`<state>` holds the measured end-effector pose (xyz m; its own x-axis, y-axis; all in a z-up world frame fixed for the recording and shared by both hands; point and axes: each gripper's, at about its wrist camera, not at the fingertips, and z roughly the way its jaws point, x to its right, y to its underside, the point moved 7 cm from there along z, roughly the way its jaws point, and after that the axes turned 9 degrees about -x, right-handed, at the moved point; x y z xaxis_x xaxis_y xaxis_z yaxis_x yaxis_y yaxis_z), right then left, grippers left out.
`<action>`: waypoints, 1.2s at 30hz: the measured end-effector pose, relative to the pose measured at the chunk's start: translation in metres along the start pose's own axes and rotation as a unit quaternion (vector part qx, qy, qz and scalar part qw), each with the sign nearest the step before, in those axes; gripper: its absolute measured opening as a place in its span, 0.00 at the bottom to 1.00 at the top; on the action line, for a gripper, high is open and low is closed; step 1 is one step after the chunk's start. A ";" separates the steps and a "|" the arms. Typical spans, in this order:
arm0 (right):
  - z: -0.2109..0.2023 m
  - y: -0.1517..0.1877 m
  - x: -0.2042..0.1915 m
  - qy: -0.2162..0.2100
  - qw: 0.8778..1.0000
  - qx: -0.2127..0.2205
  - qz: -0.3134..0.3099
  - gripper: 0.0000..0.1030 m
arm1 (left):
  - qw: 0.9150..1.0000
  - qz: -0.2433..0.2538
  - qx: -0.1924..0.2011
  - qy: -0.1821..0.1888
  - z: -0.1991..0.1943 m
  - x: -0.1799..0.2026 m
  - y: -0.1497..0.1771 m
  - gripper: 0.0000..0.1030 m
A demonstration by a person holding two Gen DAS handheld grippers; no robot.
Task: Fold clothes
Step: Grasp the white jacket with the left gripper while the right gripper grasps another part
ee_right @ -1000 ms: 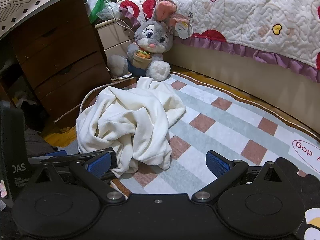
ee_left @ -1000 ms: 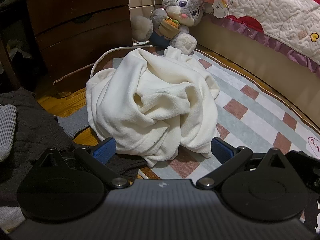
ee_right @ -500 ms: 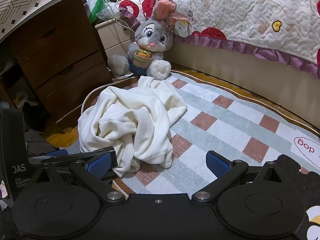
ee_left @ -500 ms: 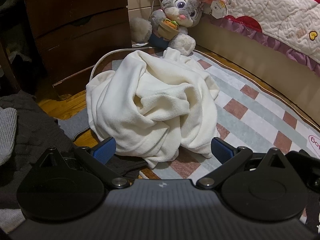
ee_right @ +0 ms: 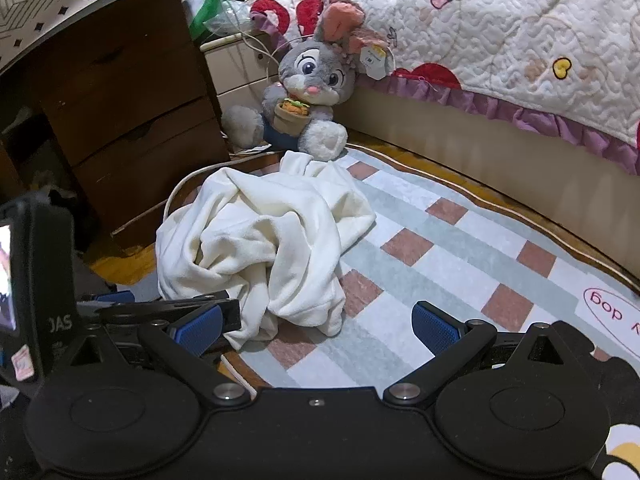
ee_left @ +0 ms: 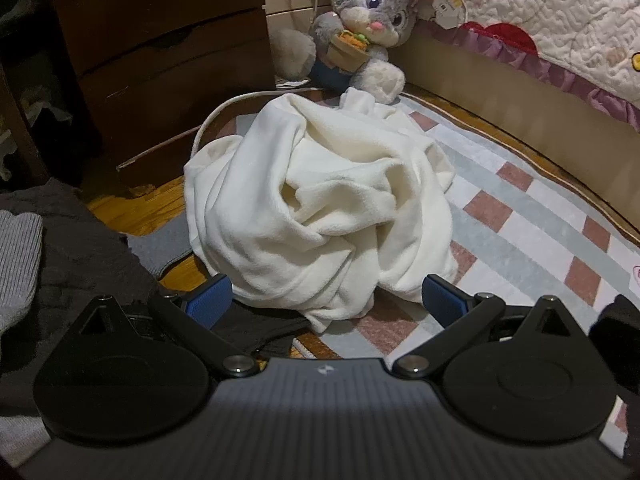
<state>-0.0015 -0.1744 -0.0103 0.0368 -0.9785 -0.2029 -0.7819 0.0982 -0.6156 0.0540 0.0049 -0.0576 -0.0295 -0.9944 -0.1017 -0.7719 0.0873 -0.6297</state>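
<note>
We hold the left hand-held gripper [ee_left: 325,300] low above the floor, and its two blue fingers [ee_left: 209,300] stand wide apart with nothing between them. The near edge of the white garment [ee_left: 316,216] lies just in front of this gap, but we cannot tell if the pads touch the cloth. The garment is one crumpled heap, with many folds. It lies on the left part of the rug [ee_left: 520,216], and its left side hangs over the rug edge toward the wooden floor [ee_left: 116,208].

The right hand-held gripper [ee_right: 317,324] is also open and empty. Its left finger [ee_right: 196,326] is beside the low corner of the garment [ee_right: 260,240], and the right finger is over the bare rug [ee_right: 420,248], well apart from the cloth. In this view we see the left hand-held gripper [ee_right: 168,306] at the left, near the same side of the heap.

Behind the garment sits a grey plush rabbit [ee_left: 360,40], and the far tip of the cloth lies just beside its paw. A dark dresser [ee_left: 160,60] stands at the left, and a white cable [ee_left: 224,116] runs on the floor along it. At the right is the bed [ee_right: 500,40] with a quilted cover. Dark clothes [ee_left: 68,248] lie at the left of the left hand-held gripper.
</note>
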 end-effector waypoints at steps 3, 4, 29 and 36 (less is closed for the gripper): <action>0.009 0.004 0.003 -0.023 1.000 0.000 0.001 0.99 | 1.000 0.009 0.014 -0.012 0.003 0.000 0.000 1.00; 0.014 0.005 0.005 -0.036 0.999 0.000 0.004 0.99 | 1.000 0.013 0.019 -0.015 0.004 0.000 0.000 1.00; 0.162 -0.056 0.017 -0.168 0.977 -0.021 0.128 0.81 | 0.985 -0.155 -0.052 0.059 0.153 -0.096 -0.032 0.68; 0.239 -0.071 0.063 -0.158 0.940 -0.027 0.302 0.84 | 0.970 -0.211 -0.088 0.079 0.195 -0.113 -0.021 0.77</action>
<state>0.2050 -0.1994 -0.1609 -0.2473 -0.6438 -0.7241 -0.7504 0.6000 -0.2771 0.1974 0.1272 -0.1830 0.2258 -0.9376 0.2644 -0.8324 -0.3267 -0.4476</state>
